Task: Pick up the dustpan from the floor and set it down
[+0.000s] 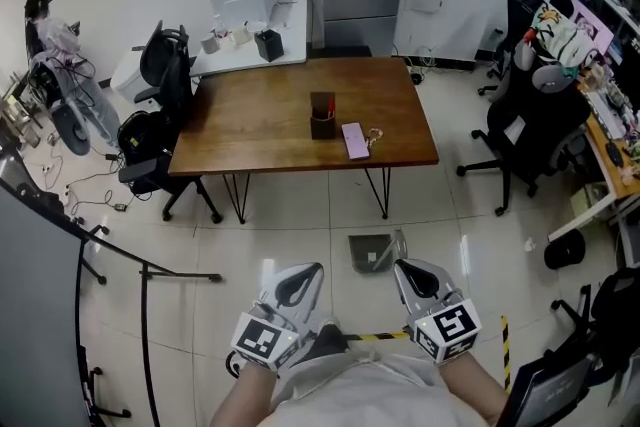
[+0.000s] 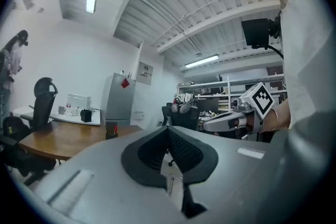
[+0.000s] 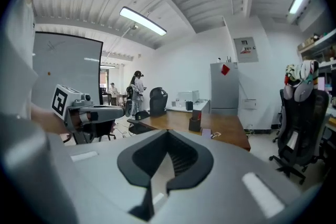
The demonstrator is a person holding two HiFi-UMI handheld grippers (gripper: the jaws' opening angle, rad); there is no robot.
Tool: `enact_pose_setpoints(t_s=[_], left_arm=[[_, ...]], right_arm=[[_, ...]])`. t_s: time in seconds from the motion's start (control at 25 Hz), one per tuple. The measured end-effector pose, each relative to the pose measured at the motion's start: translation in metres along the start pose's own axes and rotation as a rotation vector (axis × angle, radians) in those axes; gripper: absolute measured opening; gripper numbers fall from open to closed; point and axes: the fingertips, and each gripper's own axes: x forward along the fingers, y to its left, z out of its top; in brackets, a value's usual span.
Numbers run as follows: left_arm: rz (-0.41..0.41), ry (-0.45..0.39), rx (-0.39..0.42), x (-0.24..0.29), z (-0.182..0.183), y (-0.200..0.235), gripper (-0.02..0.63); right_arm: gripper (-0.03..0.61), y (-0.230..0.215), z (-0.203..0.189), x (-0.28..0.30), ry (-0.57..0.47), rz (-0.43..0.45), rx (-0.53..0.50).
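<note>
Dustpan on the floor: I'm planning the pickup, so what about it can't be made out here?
Head view: the small grey dustpan is too small to show its handle or contents.
Left gripper view: it is not seen; the grey body of the shut left tongs fills the lower frame.
Right gripper view: likewise, with the shut right tongs.

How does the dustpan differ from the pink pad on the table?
The dustpan lies on the floor, in front of the table; the pink pad lies up on the tabletop. The dustpan is grey and looks larger; the pad is pink and slimmer. Both lie untouched.
</note>
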Motion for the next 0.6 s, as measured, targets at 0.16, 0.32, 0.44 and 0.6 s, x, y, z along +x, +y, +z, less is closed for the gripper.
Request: enact_pose_setpoints(t_s=[0.16, 0.32, 0.44, 0.6], left_arm=[[-0.016, 0.017, 0.001, 0.029, 0.014, 0.047, 0.014], [-0.019, 0.008, -0.024, 0.048, 0.014, 0.068, 0.014], [-0.035, 0.024, -0.043, 0.062, 0.002, 0.068, 0.014], [-0.016, 0.050, -0.086, 0.072, -0.006, 0.066, 0.014]], right_arm=[[0.000, -0.028, 0.018, 0.039, -0.005, -0.076, 0.022], [0.000, -0.038, 0.024, 0.060, 0.007, -0.086, 0.031], [0.000, -0.039, 0.021, 0.076, 0.034, -0.066, 0.026], [0.000, -0.051, 0.008, 0.084, 0.082, -0.077, 0.092]])
